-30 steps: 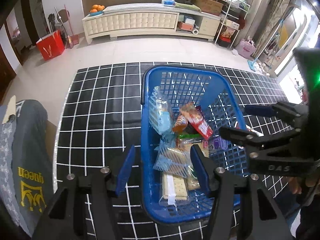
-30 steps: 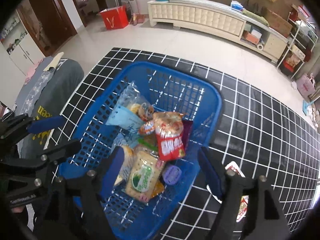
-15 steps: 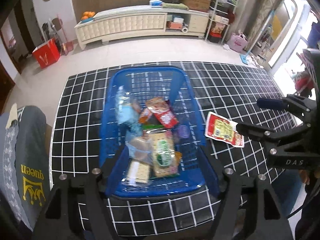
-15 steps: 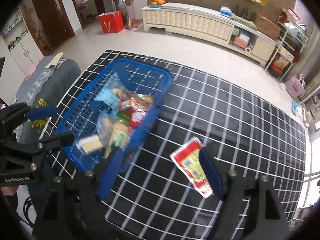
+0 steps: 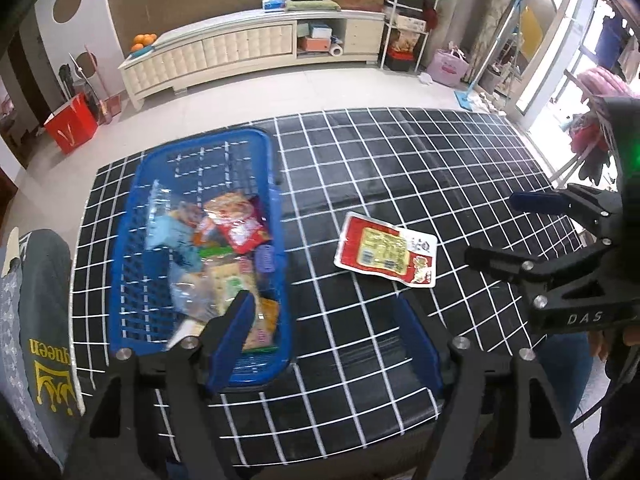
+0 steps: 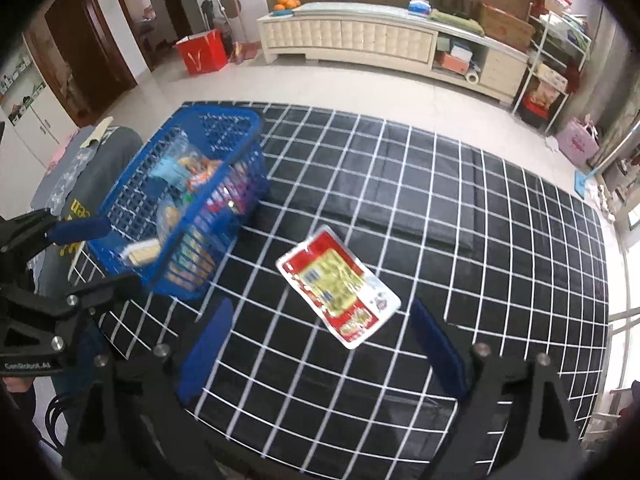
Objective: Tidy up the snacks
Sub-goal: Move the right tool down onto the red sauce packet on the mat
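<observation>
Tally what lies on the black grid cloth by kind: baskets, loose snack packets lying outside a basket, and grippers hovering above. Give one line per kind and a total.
Baskets: 1, the blue basket, filled with snacks
Loose packets: 1, the red and yellow packet, flat on the cloth
Grippers: 2, the left gripper and the right gripper, both empty, jaws opening
Total: 4

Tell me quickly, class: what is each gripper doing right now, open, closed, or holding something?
Left gripper: jaws opening, holding nothing; it is beside the blue basket.
Right gripper: jaws opening, holding nothing; the red snack packet lies on the table ahead.
</observation>
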A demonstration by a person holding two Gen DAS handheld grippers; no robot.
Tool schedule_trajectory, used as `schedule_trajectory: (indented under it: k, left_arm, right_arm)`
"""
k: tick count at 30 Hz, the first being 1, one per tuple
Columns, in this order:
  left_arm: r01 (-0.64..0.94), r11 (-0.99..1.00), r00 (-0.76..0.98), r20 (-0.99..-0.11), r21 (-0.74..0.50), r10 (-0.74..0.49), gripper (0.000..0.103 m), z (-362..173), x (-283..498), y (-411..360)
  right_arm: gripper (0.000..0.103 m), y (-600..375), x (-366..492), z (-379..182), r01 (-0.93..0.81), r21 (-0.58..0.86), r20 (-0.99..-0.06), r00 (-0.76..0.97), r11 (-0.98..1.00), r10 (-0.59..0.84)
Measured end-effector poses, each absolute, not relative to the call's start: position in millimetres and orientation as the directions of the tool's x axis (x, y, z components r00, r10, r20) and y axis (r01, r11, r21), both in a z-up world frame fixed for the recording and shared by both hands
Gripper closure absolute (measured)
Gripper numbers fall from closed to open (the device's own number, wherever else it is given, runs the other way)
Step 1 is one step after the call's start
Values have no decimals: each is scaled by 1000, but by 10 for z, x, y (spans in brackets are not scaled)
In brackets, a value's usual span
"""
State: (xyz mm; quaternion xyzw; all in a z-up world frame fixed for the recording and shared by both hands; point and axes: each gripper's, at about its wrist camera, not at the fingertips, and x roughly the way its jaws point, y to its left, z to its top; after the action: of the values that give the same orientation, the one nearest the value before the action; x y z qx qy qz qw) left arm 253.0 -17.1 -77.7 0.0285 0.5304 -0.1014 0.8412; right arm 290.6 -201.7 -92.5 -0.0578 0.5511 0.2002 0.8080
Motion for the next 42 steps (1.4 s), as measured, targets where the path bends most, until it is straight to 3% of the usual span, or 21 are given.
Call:
schedule_trajectory:
  k: [4,12,26,33,42]
  left_arm:
    - [209,978,406,-909,-5,-91,26,-901,2575,-312]
    - [122,991,384,-918,-58,-101,26,-982,2775,-28]
    - [42,999,381,-925,25,7,26,-1353,3070,483]
    - [8,998,372,-926,67,59,15,-1543,3152,644]
    - [-34,994,389,-914,105,110,14,-1607,3322,778]
  right_arm:
    - [1,-2103,2931,-1056,-397,137,-919,292,907,266]
    - [0,-2074,3103,-1413,-461,121,-937,240,879,255]
    - [0,-1823,3273,-2010,-612,24,-956,218,790,197]
    - [0,-1725,3360,-2245,-651,1,-965,199,759,172]
    - [0,-1587,3481,-2478,-698,-10,-981,145,716,128]
